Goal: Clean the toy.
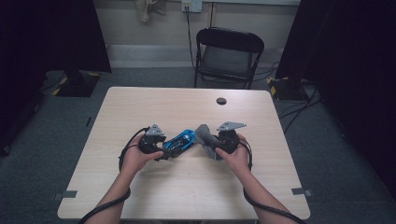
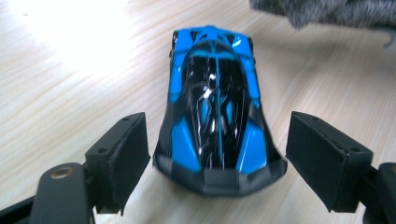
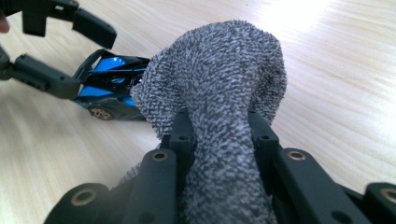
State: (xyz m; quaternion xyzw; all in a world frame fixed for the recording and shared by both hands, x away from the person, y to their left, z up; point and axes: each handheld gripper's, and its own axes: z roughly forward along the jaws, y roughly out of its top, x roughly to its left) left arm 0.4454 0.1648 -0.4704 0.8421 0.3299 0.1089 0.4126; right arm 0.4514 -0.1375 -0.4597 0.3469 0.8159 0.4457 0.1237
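In the high view, a blue and black toy car [image 1: 181, 140] lies on the pale wooden counter [image 1: 187, 191], a little below the middle of the frame, between the two hands. The left tool [image 1: 164, 150] sits at the car's lower left end, the right tool [image 1: 208, 145] just to the car's right, with a grey cloth [image 1: 205, 135] bunched in it.

In the left gripper view the car [image 2: 215, 112] fills the centre, its near end lying between the two black jaws. The left tool [image 2: 217, 161] stands open: a gap of counter shows on either side between the pads and the car's body, so the pads do not press on it. The edge of the cloth [image 2: 327, 11] shows at the upper right.

In the right gripper view the right tool [image 3: 222, 135] is closed on the cloth [image 3: 219, 84], which rises in a rounded fold above the jaws at the centre of the frame. The car [image 3: 109, 88] lies at the left, its end touching or tucked behind the cloth; which of the two cannot be told. The left tool [image 3: 77, 53] shows spread at the upper left, around the car's far end.
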